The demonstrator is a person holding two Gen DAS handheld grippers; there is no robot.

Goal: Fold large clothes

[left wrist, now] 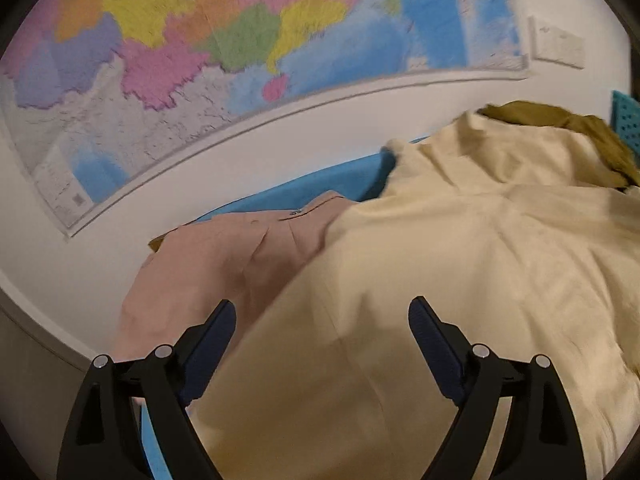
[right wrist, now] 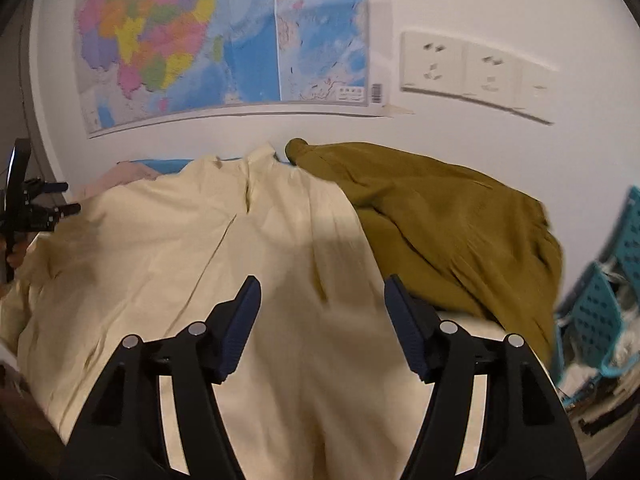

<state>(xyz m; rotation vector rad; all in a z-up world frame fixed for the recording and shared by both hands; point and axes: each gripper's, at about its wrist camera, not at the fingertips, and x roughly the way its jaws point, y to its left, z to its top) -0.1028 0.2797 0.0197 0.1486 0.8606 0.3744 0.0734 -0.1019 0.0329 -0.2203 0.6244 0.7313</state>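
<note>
While the left wrist view is somewhat blurred, the left gripper [left wrist: 322, 312] plainly stands with its jaws spread wide and nothing between the pads. Directly beyond and beneath the fingers lies the cream garment [left wrist: 460, 264], spread over the surface; whether the fingertips touch the cloth cannot be told. Ahead and to the left of the gripper a pink garment [left wrist: 224, 256] lies partly under the cream one, with blue bedding [left wrist: 320, 184] showing past it. Far ahead to the right an olive garment [left wrist: 560, 124] is heaped. A wall map [left wrist: 200, 40] hangs beyond.

In the right wrist view, the right gripper [right wrist: 322, 290] is likewise parted, though less widely, and grips nothing. The cream garment [right wrist: 224, 240] lies under and ahead of its fingers. The olive garment [right wrist: 452, 220] is bunched ahead to the right, overlapping the cream one's edge. Further right stands a teal basket [right wrist: 600, 304]. The left gripper [right wrist: 40, 208] shows at the far left.
</note>
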